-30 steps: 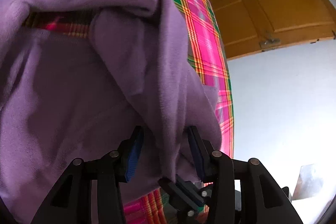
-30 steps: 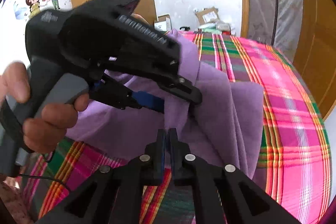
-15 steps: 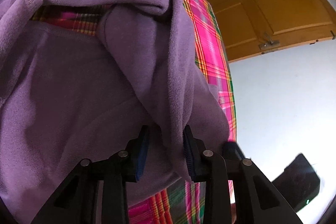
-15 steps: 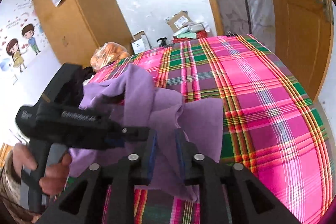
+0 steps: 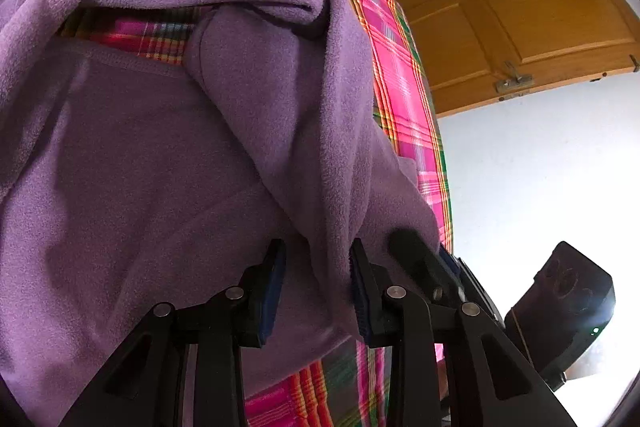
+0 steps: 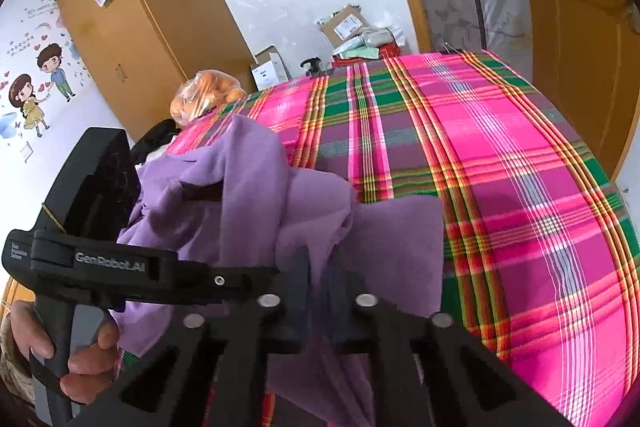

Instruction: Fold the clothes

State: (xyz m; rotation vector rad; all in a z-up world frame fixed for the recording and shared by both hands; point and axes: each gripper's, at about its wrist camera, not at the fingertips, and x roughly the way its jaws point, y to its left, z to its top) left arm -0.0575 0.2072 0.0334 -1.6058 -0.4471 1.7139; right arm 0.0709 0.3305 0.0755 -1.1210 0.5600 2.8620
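Note:
A purple fleece garment lies bunched on the pink plaid bedspread. In the left wrist view my left gripper has its jaws apart, with a fold of the fleece hanging between them against the right pad. In the right wrist view the garment is heaped at the bed's near left. My right gripper has its jaws slightly apart with an edge of fleece between them. The left gripper body shows at the left, held by a hand.
The plaid bedspread stretches to the right. A wooden door stands beyond the bed. A wooden wardrobe, boxes and a bag of oranges are at the far side.
The right gripper's jaws went from shut to slightly apart and it pulled back towards the bed's near edge. The left jaws narrowed, then opened again, with fleece still between them.

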